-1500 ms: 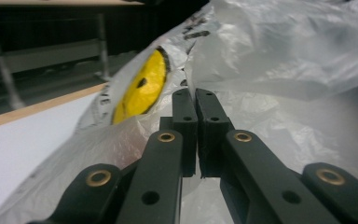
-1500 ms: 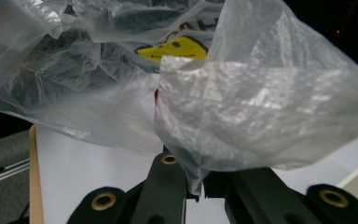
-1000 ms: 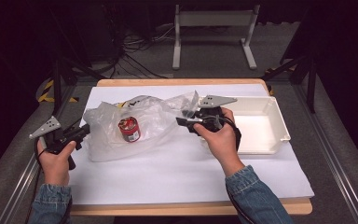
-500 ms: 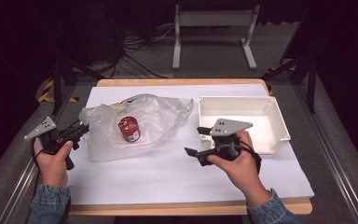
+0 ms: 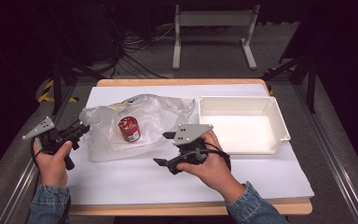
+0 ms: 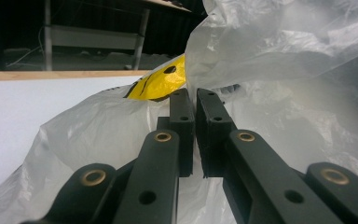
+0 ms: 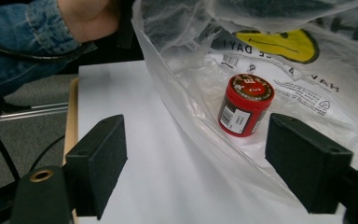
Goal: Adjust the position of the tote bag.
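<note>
On the white tabletop (image 5: 135,179) a clear plastic bag (image 5: 158,116) lies crumpled with a small red can (image 5: 128,129) upright inside it. The left tongs (image 5: 80,130) are pressed together on the bag's edge, pinching the film, likely to anchor it and keep the mouth lifted. The right tongs (image 5: 166,150) have just been opening and now stand spread with nothing between them, aimed at the can from just outside the bag. Loose film (image 7: 200,135) drapes between those tongs and the can, so it may catch. An empty white tray (image 5: 279,122) sits just beside the bag, perhaps to receive the can.
</note>
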Available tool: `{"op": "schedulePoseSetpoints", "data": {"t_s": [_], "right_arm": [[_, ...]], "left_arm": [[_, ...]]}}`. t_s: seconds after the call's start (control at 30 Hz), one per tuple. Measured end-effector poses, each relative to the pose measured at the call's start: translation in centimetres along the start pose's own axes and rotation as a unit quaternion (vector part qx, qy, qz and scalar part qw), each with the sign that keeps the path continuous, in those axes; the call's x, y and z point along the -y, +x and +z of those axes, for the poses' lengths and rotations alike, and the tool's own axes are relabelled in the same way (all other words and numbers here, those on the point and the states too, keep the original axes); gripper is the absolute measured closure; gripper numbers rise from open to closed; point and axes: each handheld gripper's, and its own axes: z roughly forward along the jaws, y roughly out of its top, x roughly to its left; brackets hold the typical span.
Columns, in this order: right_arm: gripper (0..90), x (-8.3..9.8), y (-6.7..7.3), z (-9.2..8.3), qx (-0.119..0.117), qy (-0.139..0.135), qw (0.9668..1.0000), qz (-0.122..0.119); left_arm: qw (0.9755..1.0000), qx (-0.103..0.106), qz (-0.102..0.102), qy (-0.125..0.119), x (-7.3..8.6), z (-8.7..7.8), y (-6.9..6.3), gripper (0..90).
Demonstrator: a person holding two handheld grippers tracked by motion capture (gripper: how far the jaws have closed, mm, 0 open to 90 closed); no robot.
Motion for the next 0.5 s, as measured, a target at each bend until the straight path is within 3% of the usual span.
{"op": "schedulePoseSetpoints", "data": {"t_s": [0.2,0.5], "right_arm": [[19.6,0.9,-1.4,3.6,0.002,0.024,0.9996,-0.011],[26.1,3.0,-2.9,5.8,0.021,0.056,0.9982,0.0]], "left_arm": [[0.9999,0.009,-0.006,0.005,0.1,0.3,0.0,84.4],[0.9999,0.009,-0.011,0.007,0.2,0.5,0.1,83.5]]}}
